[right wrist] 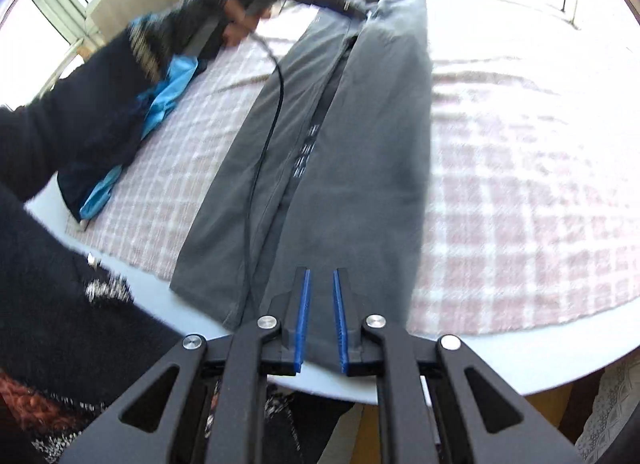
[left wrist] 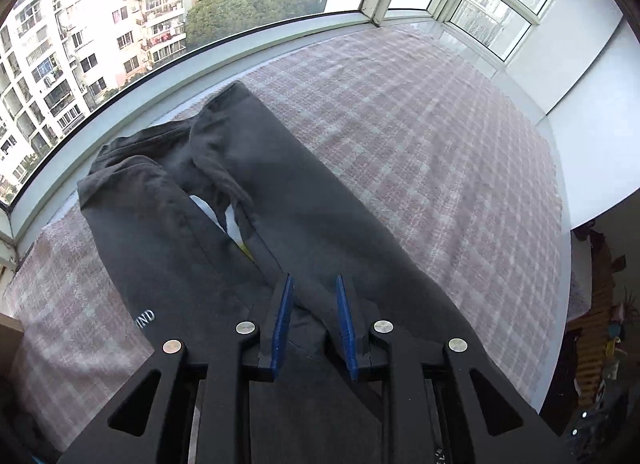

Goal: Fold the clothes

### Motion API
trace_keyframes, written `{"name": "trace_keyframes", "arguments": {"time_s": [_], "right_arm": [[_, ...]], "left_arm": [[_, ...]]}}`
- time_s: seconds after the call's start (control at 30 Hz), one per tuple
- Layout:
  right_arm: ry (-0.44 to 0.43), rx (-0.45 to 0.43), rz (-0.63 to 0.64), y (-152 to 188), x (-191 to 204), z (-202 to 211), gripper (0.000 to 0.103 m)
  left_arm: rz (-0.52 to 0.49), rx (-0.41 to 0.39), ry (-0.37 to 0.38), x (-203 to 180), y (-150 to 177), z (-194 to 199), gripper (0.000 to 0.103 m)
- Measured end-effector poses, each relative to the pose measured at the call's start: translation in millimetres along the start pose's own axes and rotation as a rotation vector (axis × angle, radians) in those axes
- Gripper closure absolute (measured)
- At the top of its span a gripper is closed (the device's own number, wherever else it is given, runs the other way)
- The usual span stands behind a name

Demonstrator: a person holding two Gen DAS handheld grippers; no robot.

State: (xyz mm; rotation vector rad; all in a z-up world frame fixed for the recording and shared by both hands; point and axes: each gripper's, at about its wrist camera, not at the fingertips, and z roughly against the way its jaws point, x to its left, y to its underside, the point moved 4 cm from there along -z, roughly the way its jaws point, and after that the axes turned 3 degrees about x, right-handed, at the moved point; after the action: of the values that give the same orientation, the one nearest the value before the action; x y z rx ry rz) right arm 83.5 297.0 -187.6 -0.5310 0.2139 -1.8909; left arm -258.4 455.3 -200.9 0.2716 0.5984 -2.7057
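A pair of dark grey trousers (right wrist: 352, 152) lies stretched along a table covered by a pink-and-white checked cloth (left wrist: 420, 152), beside a wide window. The two legs lie side by side, nearly parallel, with the waist end at the far side in the left wrist view, where it is still bunched and rumpled, a little pale lining showing at the opening. The hem ends reach the near table edge in the right wrist view.

Judged from this, the trousers are laid out lengthwise but no crosswise fold has been made — the folding itself is mostly still to do.

The left gripper (left wrist: 314, 324) hovers over the trousers with its blue pads a little apart; cloth shows between them, yet the pads do not seem to press on it. The right gripper (right wrist: 321, 318) sits over the hem end, its blue pads narrowly apart, clamped on nothing visible.

A dark garment with bright blue lining (right wrist: 132, 112) lies to one side on the cloth.

Writing: pale letters on one leg read roughly "IND" — the start is hidden. A strip of pale marks runs down a dark side stripe, too blurred to read.
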Motion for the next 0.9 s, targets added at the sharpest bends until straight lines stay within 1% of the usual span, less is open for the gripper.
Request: {"name": "trace_keyframes", "arguments": {"time_s": [0.07, 0.13, 0.17, 0.2, 0.27, 0.3, 0.33, 0.4, 0.47, 0.5, 0.57, 0.6, 0.63, 0.7, 0.73, 0.83, 0.87, 0.9], "right_arm": [[0.014, -0.078, -0.014, -37, -13, 2, 0.091], [0.029, -0.138, 0.016, -81, -23, -5, 0.091], [0.058, -0.156, 0.041, -105, -28, -13, 0.091], [0.076, -0.170, 0.058, -129, -34, -23, 0.091], [0.068, -0.174, 0.054, -177, -45, -52, 0.091], [0.064, -0.162, 0.045, -199, -51, -69, 0.091], [0.070, -0.153, 0.038, -218, -56, -86, 0.091], [0.080, -0.135, 0.026, -252, -67, -118, 0.091], [0.075, -0.111, 0.018, -266, -75, -142, 0.091], [0.079, -0.084, 0.027, -268, -77, -155, 0.091], [0.130, 0.002, 0.062, -265, -82, -181, 0.091], [0.158, 0.023, 0.093, -263, -84, -190, 0.092], [0.165, 0.012, 0.123, -262, -83, -190, 0.093], [0.161, 0.036, 0.140, -265, -83, -188, 0.094], [0.146, 0.033, 0.130, -268, -84, -183, 0.094], [0.089, -0.064, 0.127, -285, -83, -162, 0.093], [0.080, -0.081, 0.130, -292, -83, -161, 0.091], [0.088, -0.077, 0.135, -299, -84, -166, 0.091]], "left_arm": [[-0.009, -0.009, 0.057, -31, 30, -12, 0.083], [-0.025, -0.002, 0.092, -56, 57, -22, 0.083], [-0.038, 0.000, 0.095, -67, 69, -28, 0.083], [-0.057, 0.010, 0.079, -75, 79, -33, 0.083], [-0.078, 0.060, 0.061, -82, 94, -53, 0.083], [-0.075, 0.062, 0.053, -83, 96, -58, 0.083], [-0.071, 0.039, 0.041, -82, 95, -58, 0.083], [-0.019, 0.022, 0.051, -77, 90, -53, 0.083], [0.038, -0.047, 0.049, -67, 84, -35, 0.083], [0.057, -0.074, 0.038, -61, 83, -24, 0.083], [0.078, -0.128, -0.019, -47, 80, -6, 0.083], [0.085, -0.145, -0.050, -40, 80, 2, 0.083], [0.100, -0.156, -0.074, -30, 81, 8, 0.083], [0.147, -0.160, -0.102, -2, 81, 13, 0.083], [0.170, -0.164, -0.114, 10, 82, 15, 0.083], [0.231, -0.187, -0.146, 38, 83, 19, 0.083], [0.241, -0.193, -0.162, 45, 81, 18, 0.083], [0.250, -0.193, -0.172, 51, 79, 15, 0.083]]}}
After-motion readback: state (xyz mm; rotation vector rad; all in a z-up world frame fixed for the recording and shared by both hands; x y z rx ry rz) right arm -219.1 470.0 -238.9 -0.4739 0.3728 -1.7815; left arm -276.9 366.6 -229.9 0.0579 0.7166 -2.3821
